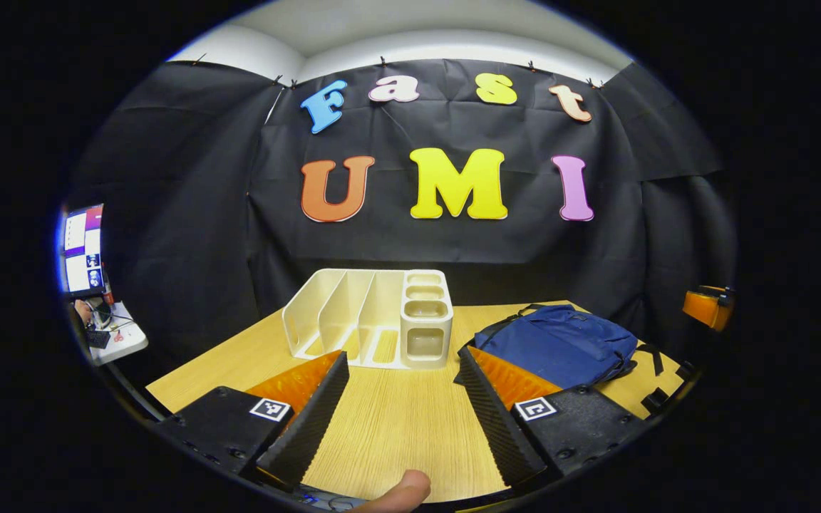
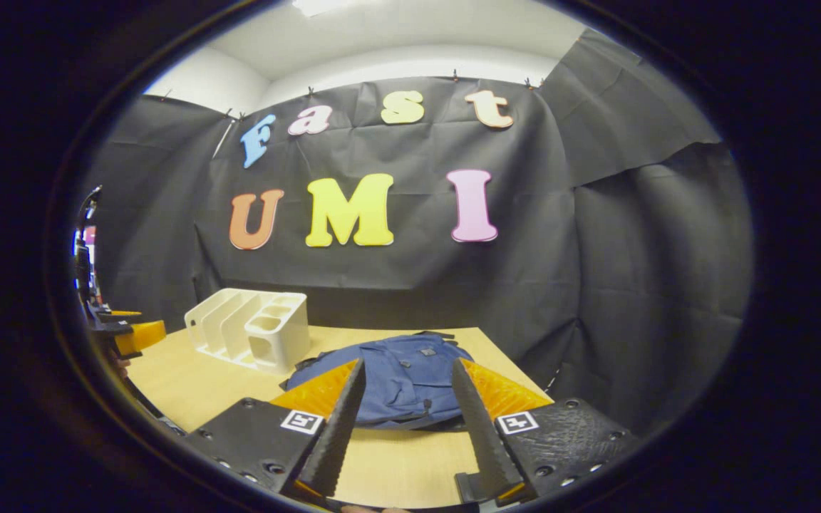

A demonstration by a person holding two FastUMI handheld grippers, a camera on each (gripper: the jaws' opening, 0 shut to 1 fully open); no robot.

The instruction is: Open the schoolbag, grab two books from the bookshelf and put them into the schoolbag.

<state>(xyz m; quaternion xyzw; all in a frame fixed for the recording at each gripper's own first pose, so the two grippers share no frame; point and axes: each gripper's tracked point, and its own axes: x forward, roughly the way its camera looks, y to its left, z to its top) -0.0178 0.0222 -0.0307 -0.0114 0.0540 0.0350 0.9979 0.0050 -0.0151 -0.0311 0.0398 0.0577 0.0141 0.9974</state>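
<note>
Left gripper view: low over the table (image 1: 396,427), facing the black back wall, bookshelf (image 1: 371,320) just beyond the fingertips, schoolbag (image 1: 556,345) past the right finger. Right gripper view: similarly low, schoolbag (image 2: 396,377) between the fingers, bookshelf (image 2: 250,335) beyond the left finger. Shared: table, bookshelf, schoolbag.

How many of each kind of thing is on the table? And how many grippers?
Schoolbag: 1, blue, lying flat
Bookshelf: 1, white, no books to be seen in its slots
Grippers: 2, left gripper and right gripper, both open above the wooden table
Total: 4
</note>
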